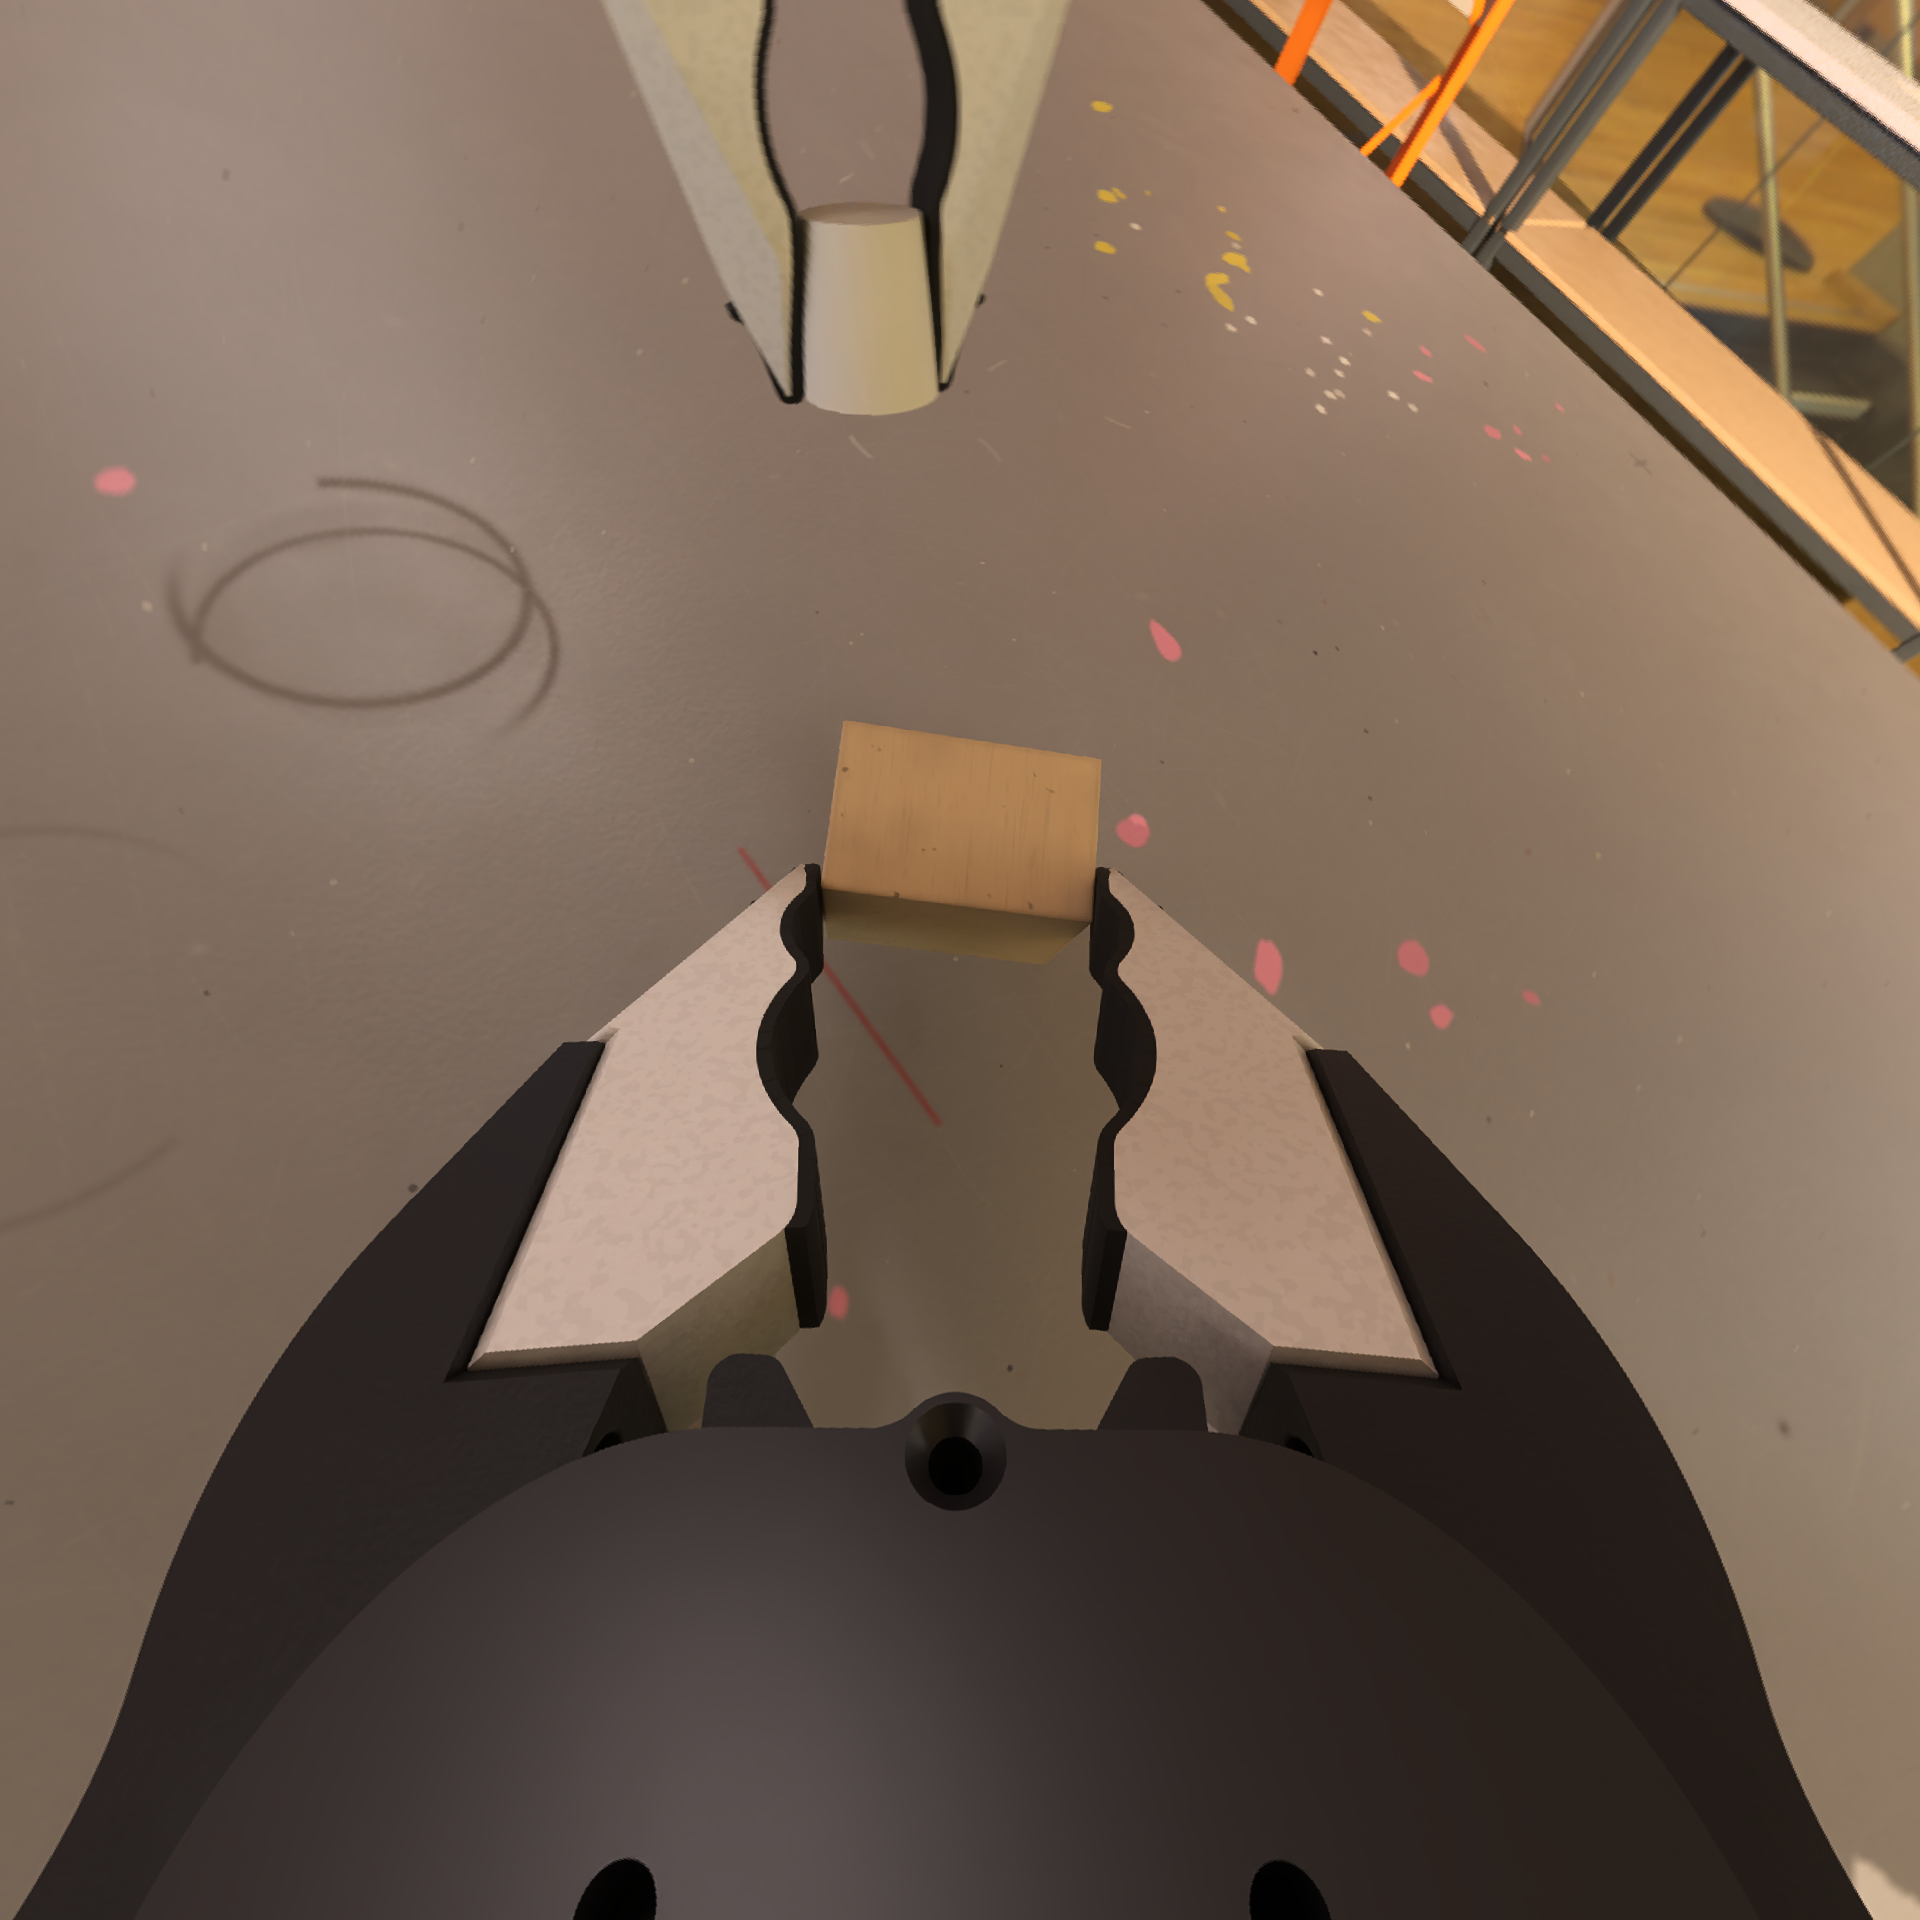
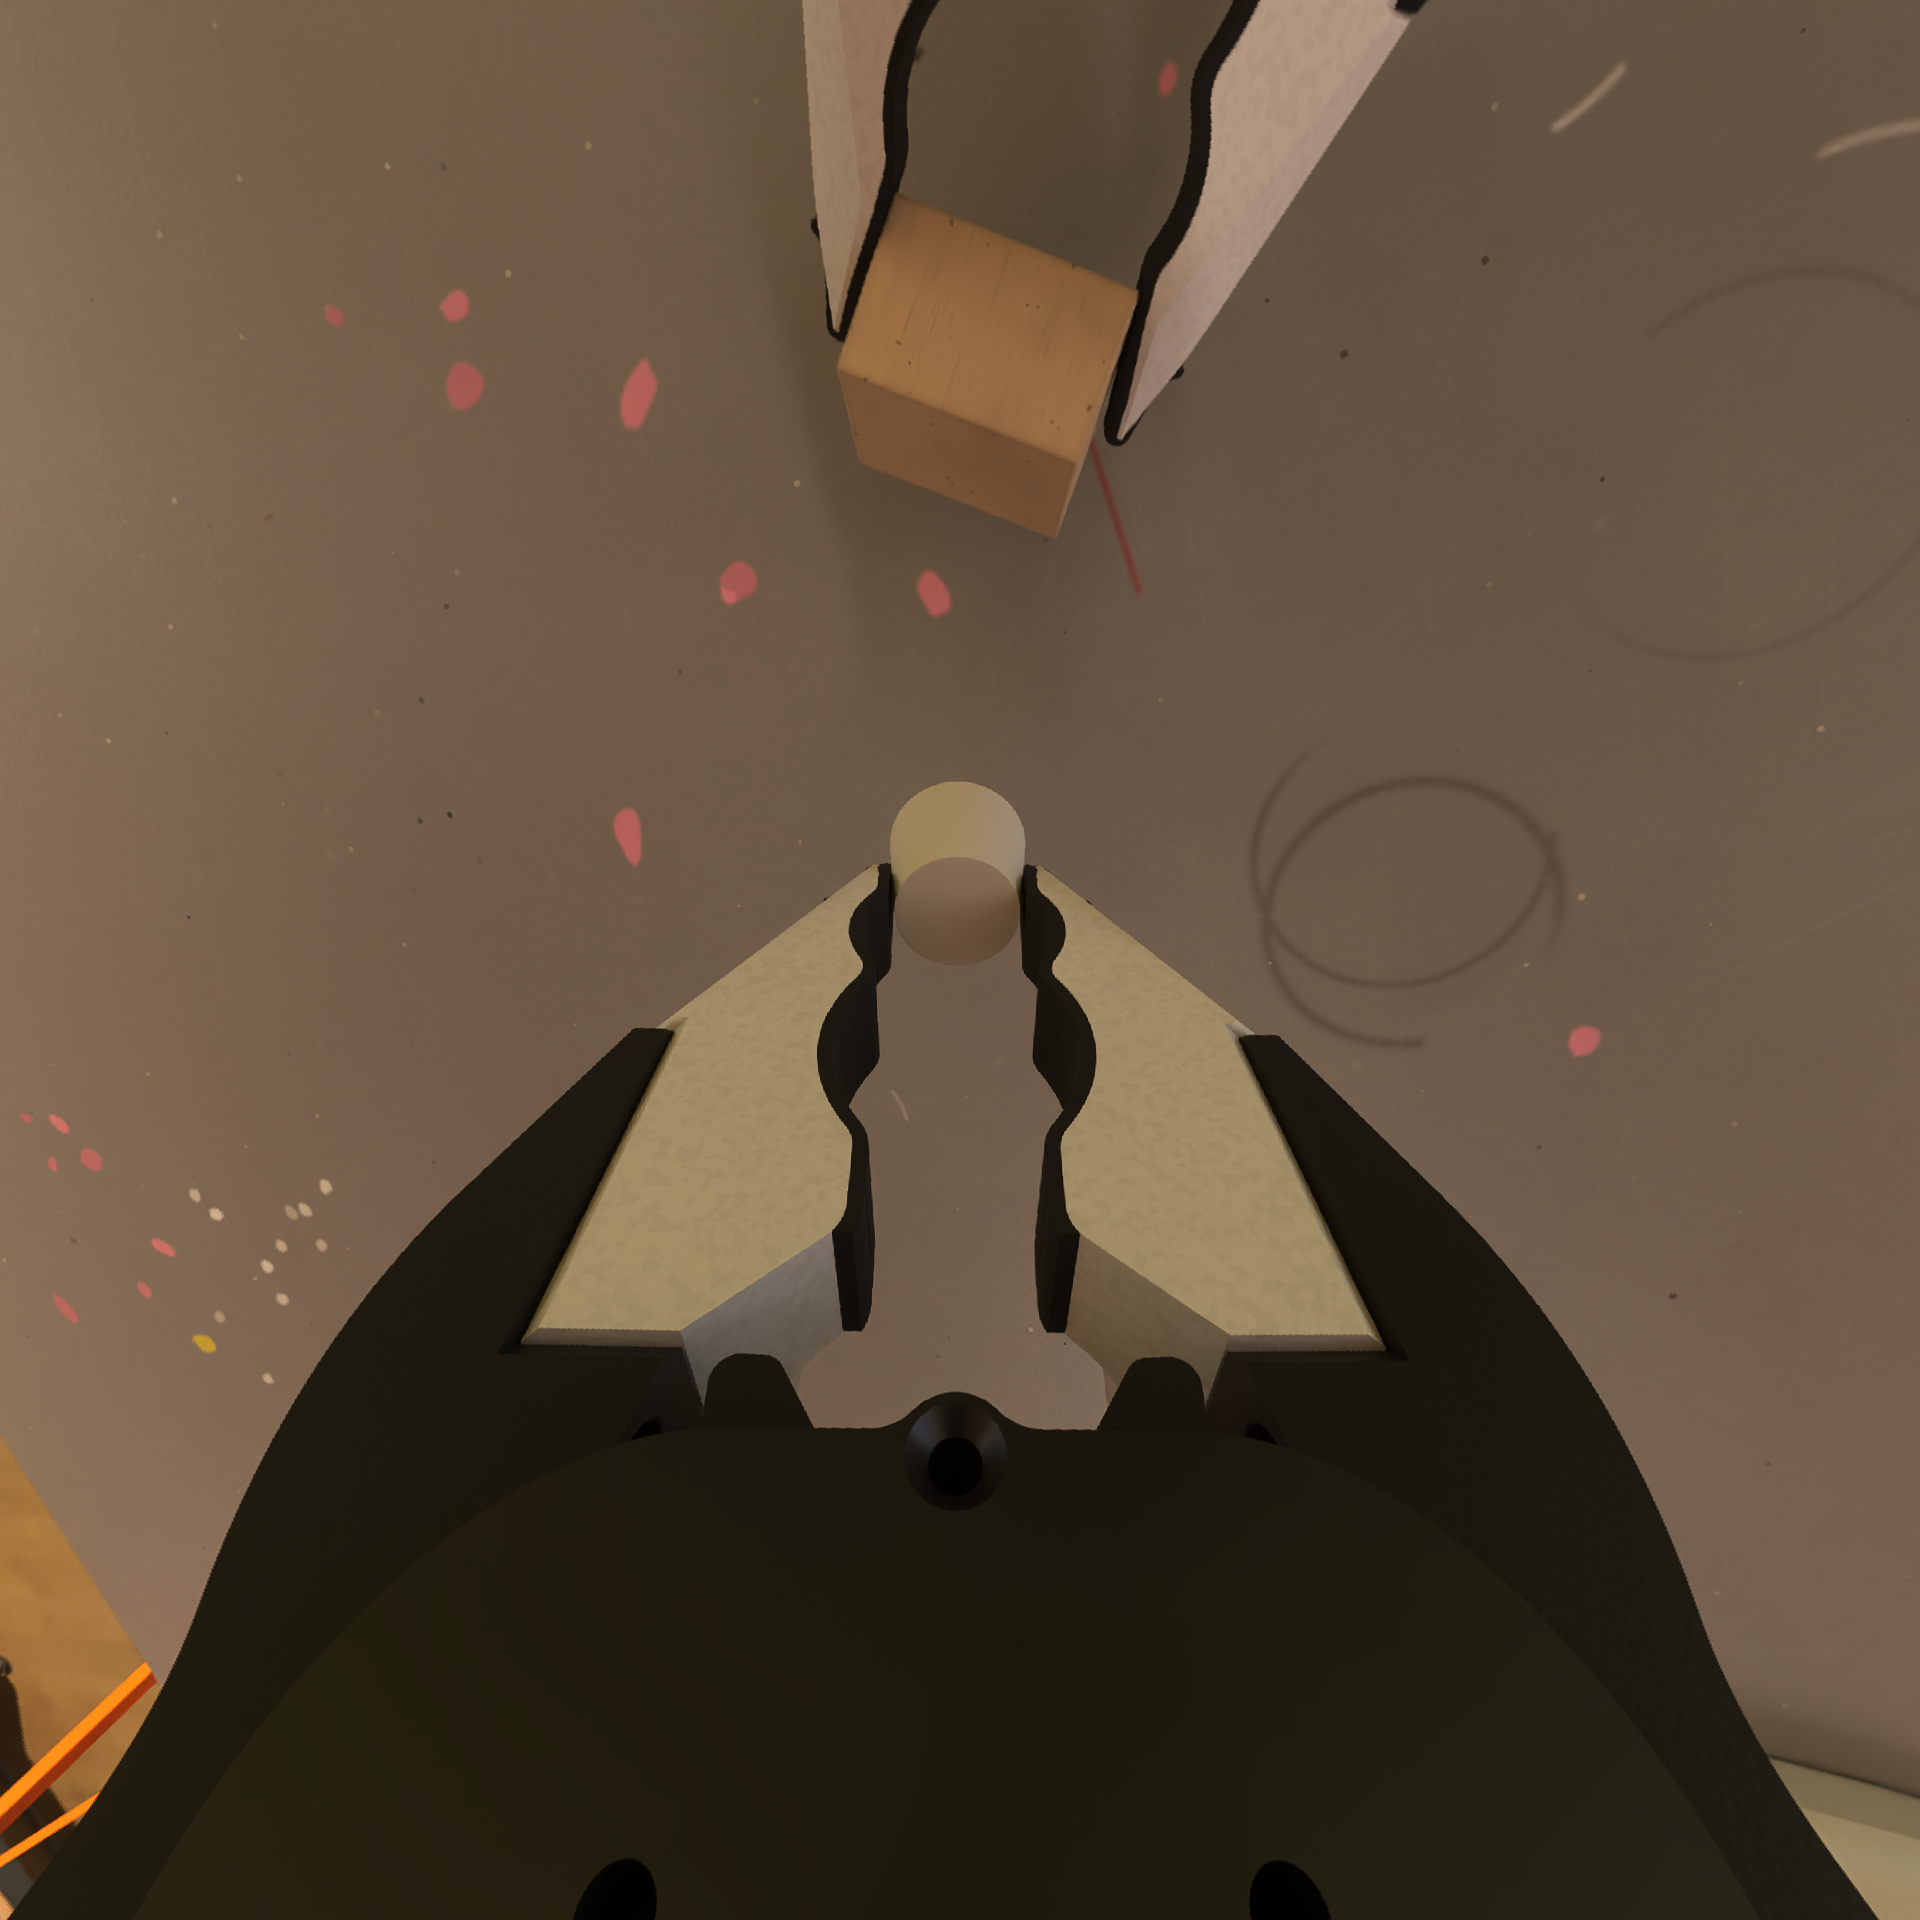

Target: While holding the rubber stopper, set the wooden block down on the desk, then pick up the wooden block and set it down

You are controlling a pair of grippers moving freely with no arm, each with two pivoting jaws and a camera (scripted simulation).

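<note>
My left gripper [image 1: 956, 899] is shut on the wooden block [image 1: 961, 831], a tan cube pinched at the fingertips. The block's underside shows, so it hangs a little above the grey-brown desk [image 1: 416, 935]. My right gripper [image 2: 956, 878] is shut on the cream rubber stopper [image 2: 956, 914], a short tapered cylinder held at the fingertips above the desk. The grippers face each other. The right gripper [image 1: 871, 390] with the stopper [image 1: 868, 312] shows at the top of the left wrist view. The left gripper [image 2: 977, 382] with the block [image 2: 977, 364] shows at the top of the right wrist view.
The desk carries pink paint spots [image 1: 1164, 639], yellow and white flecks [image 1: 1226, 281], a thin red line [image 1: 883, 1039] and dark ring marks [image 1: 364, 613]. The desk edge [image 1: 1558, 343] runs diagonally at the upper right, with wooden shelving [image 1: 1714, 260] and orange cables [image 1: 1434, 104] beyond.
</note>
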